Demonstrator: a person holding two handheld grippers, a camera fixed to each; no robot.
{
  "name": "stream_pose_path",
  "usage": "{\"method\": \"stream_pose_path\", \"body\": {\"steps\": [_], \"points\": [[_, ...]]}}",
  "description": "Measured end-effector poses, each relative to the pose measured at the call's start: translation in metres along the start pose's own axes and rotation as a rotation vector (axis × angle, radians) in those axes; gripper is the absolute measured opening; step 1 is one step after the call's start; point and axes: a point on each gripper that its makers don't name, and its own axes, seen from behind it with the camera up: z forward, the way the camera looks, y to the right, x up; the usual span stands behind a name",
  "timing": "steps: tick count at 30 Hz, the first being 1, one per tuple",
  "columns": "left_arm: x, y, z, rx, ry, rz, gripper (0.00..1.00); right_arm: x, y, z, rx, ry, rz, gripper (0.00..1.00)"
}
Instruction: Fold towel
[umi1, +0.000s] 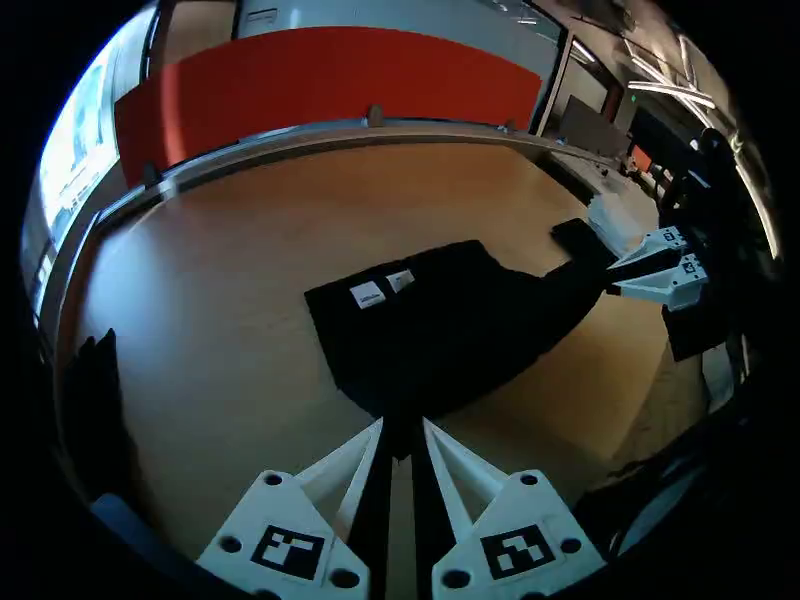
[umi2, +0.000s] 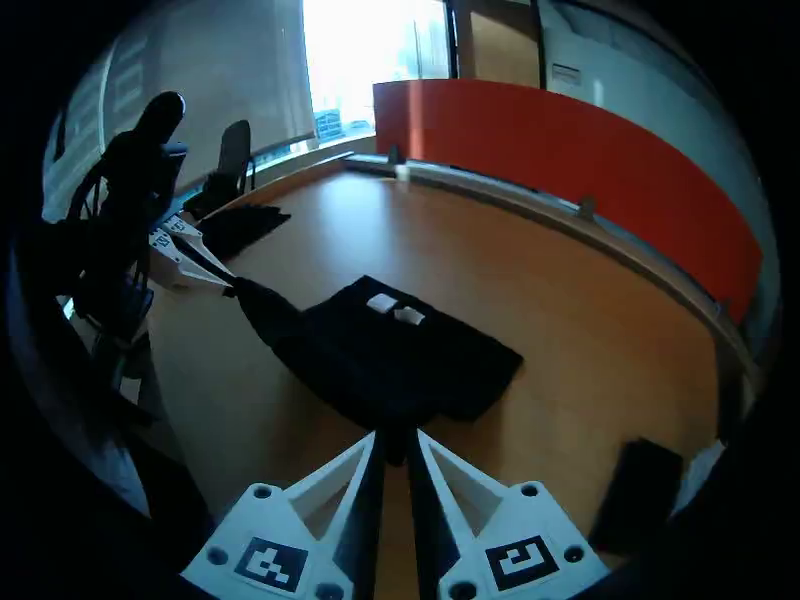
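Black towel lies spread on the wooden table, straight ahead of the left gripper. That gripper's fingers are narrowed onto the towel's near corner, with cloth pinched between the tips. Ahead and to its right, the right gripper pinches another corner, which is drawn out to a point. The right gripper view shows that pinch up close, with the fingers nearly together on the towel's edge and the left gripper ahead to the left. Two white labels sit on the towel beyond the left gripper's tips. A red partition borders the table's far side.
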Motion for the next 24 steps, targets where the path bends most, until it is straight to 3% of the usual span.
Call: {"method": "stream_pose_path", "body": {"steps": [14, 24], "points": [[-0.001, 0.010, -0.013, -0.013, 0.003, -0.017, 0.12, -0.004, -0.005, -0.010, 0.015, -0.013, -0.012, 0.15], [0.005, -0.001, -0.001, 0.009, -0.007, -0.025, 0.12, 0.001, 0.001, 0.000, 0.016, -0.014, -0.033, 0.15]]}}
